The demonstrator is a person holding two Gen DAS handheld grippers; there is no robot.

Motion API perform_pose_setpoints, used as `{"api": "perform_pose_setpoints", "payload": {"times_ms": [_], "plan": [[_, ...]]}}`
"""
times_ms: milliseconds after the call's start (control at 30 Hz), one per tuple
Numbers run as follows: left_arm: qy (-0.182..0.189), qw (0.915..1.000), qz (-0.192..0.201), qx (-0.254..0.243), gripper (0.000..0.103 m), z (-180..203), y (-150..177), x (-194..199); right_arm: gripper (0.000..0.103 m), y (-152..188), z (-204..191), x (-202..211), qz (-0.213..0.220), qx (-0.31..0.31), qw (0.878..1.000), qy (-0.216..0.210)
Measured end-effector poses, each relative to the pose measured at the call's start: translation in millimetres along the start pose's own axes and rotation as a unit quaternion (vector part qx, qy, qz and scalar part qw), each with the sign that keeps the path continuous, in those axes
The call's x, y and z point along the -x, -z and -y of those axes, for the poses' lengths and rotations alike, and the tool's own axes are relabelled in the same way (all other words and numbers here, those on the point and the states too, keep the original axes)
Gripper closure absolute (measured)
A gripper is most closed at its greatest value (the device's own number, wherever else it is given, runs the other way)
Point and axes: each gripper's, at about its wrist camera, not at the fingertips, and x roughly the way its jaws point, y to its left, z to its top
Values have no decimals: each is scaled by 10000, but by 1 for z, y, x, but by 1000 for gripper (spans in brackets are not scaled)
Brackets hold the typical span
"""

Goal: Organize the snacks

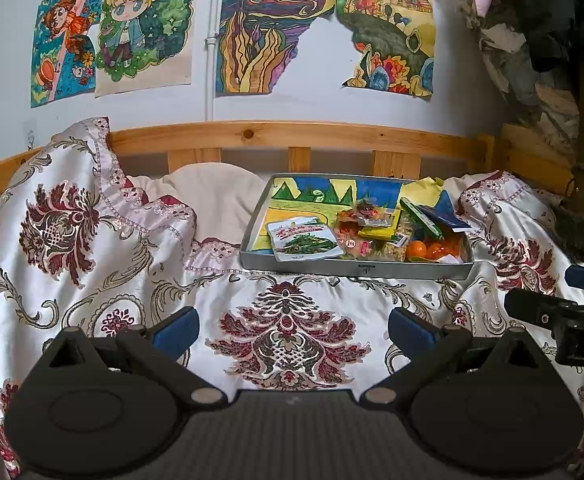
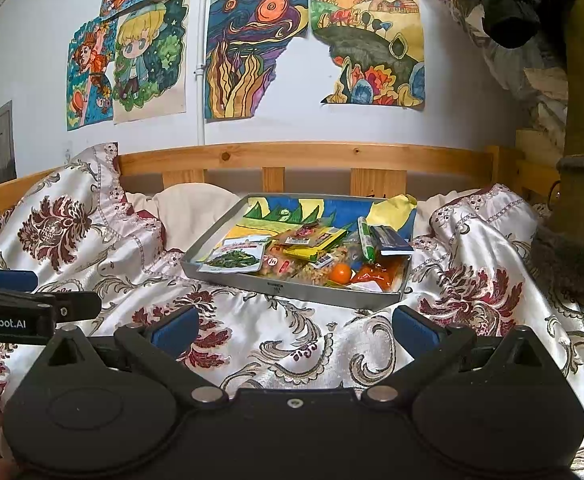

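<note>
A grey metal tray lined with a coloured drawing lies on the bed. It holds a white pouch with a picture of greens, yellow packets, a green stick pack, a dark blue pack and orange fruits. My left gripper is open and empty above the bedspread, short of the tray. My right gripper is open and empty, also short of the tray.
A floral satin bedspread covers the bed, heaped at the left and right. A wooden rail and a wall with drawings stand behind. Clothes hang at the right. The other gripper shows at each view's edge.
</note>
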Motion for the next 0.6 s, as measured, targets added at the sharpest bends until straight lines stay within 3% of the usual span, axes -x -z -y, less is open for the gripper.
{"api": "perform_pose_setpoints", "payload": {"times_ms": [600], "plan": [[-14,10000,4,16,1,-2,0,0,1,1,-1,-1,-18,12,10000,3]]}}
